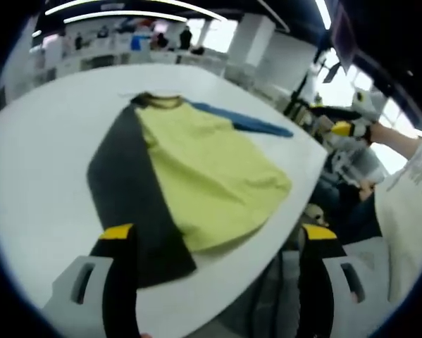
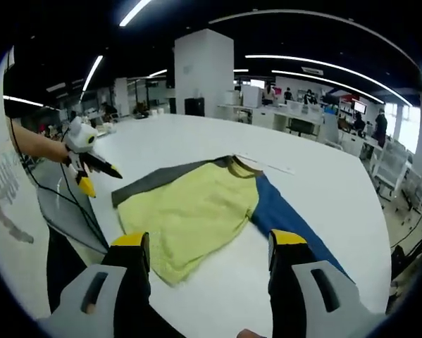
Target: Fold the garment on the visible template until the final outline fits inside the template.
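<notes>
A garment lies flat on the white table, with a yellow-green body, a dark grey sleeve and a blue sleeve. In the right gripper view the yellow body sits between the grey sleeve and the blue sleeve. My left gripper hovers open over the garment's hem at the table edge, nothing between its jaws. My right gripper is open above the hem from the opposite side. Each gripper hangs off the table edge in the other's view: left gripper, right gripper.
A thin pale strip lies on the table beyond the collar. The table edge runs close to the hem. A person's light shirt stands at the right. Desks, chairs and a white pillar fill the office behind.
</notes>
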{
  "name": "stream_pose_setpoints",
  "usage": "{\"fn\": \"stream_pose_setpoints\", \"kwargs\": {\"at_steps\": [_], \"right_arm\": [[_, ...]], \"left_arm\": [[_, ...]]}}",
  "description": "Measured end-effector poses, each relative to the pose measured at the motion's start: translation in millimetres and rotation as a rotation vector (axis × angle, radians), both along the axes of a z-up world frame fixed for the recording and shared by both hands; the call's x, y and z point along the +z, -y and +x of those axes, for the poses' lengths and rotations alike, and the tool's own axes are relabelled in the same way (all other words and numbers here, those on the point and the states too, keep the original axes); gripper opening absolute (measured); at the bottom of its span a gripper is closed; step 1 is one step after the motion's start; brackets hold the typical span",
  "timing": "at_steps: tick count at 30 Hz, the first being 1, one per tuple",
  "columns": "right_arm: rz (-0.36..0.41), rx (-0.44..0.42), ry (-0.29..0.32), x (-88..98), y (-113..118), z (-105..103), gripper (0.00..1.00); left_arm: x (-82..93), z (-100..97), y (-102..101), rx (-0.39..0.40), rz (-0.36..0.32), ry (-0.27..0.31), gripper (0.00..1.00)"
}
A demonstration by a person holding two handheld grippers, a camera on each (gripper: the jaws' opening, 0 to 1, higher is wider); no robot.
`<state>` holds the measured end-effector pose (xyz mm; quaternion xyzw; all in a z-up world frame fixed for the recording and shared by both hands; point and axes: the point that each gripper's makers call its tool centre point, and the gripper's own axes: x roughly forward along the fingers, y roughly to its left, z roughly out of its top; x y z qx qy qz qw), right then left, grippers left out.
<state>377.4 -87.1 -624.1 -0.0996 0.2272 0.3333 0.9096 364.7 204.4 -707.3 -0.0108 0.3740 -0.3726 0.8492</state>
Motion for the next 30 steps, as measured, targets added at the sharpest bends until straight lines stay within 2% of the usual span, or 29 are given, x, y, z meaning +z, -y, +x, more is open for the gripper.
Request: {"fn": "stream_pose_setpoints", "kwargs": {"at_steps": [4,8,17,22,30], "right_arm": [[0.001,-0.018,-0.010,-4.3,0.0,-3.5,0.68],[0.013,-0.029,-0.011,-6.2,-3.6,-7.8,0.68],[0.020,-0.033,-0.033,-13.5,-13.6,-20.8,0.68],[0.030,-0.045,-0.038,-12.6,-15.3,-23.8,0.67],[0.039,-0.063,-0.044,-12.5,-14.0,-28.7,0.67]], "left_arm": [[-7.4,-0.3,-4.9,0.008,0.020,-0.007,0.89],[-16.0,0.9,-11.5,0.027,0.044,-0.009,0.83],[-33.4,3.9,-20.3,0.075,0.088,-0.019,0.81],[-44.4,4.2,-24.8,0.088,0.102,-0.043,0.73],[-62.3,10.3,-30.7,0.068,0.208,-0.049,0.65]]}}
